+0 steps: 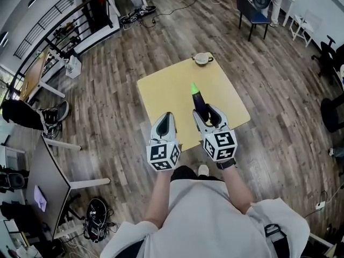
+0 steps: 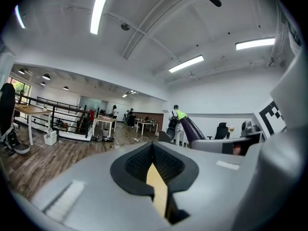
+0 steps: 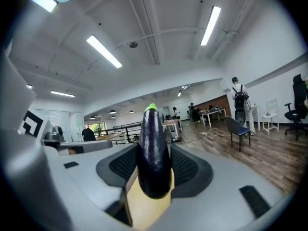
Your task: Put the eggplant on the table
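A dark purple eggplant (image 1: 200, 102) with a green tip is held above the near half of the square yellow table (image 1: 172, 87), tip pointing away from me. My right gripper (image 1: 208, 113) is shut on the eggplant's thick end. In the right gripper view the eggplant (image 3: 153, 143) rises upright between the black pads (image 3: 192, 166), and in the left gripper view the eggplant (image 2: 193, 128) shows at the right. My left gripper (image 1: 166, 120) hovers beside it over the table's near edge, shut with nothing in it; only a sliver of yellow table shows between its pads (image 2: 137, 163).
A small white bowl (image 1: 202, 58) sits at the table's far edge. A blue chair (image 1: 252, 14) stands beyond on the wooden floor, with cables (image 1: 141, 14) at the back left. A desk with a monitor (image 1: 47, 181) is close on my left.
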`<move>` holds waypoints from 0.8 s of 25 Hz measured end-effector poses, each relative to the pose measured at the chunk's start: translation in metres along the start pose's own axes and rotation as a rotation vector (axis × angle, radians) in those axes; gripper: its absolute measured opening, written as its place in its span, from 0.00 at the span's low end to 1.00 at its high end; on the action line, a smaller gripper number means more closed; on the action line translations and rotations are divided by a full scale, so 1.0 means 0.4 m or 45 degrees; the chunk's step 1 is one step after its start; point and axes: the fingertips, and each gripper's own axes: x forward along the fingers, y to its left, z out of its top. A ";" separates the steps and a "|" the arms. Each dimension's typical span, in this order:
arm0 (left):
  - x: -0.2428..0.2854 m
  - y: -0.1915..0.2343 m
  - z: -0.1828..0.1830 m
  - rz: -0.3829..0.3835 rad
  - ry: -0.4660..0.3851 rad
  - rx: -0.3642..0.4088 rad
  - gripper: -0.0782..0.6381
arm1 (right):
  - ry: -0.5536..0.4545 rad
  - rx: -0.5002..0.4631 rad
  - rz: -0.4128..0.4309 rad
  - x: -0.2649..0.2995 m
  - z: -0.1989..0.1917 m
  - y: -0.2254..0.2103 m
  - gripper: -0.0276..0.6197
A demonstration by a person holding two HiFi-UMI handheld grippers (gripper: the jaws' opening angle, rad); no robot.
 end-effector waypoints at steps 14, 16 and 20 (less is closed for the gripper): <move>0.216 0.049 -0.100 -0.038 0.134 -0.044 0.12 | 0.145 0.051 -0.066 0.148 -0.100 -0.153 0.37; 0.248 0.062 -0.106 -0.057 0.142 -0.044 0.12 | 0.165 0.057 -0.076 0.181 -0.113 -0.169 0.38; 0.311 0.091 -0.141 -0.096 0.185 -0.038 0.12 | 0.218 0.075 -0.098 0.250 -0.149 -0.189 0.37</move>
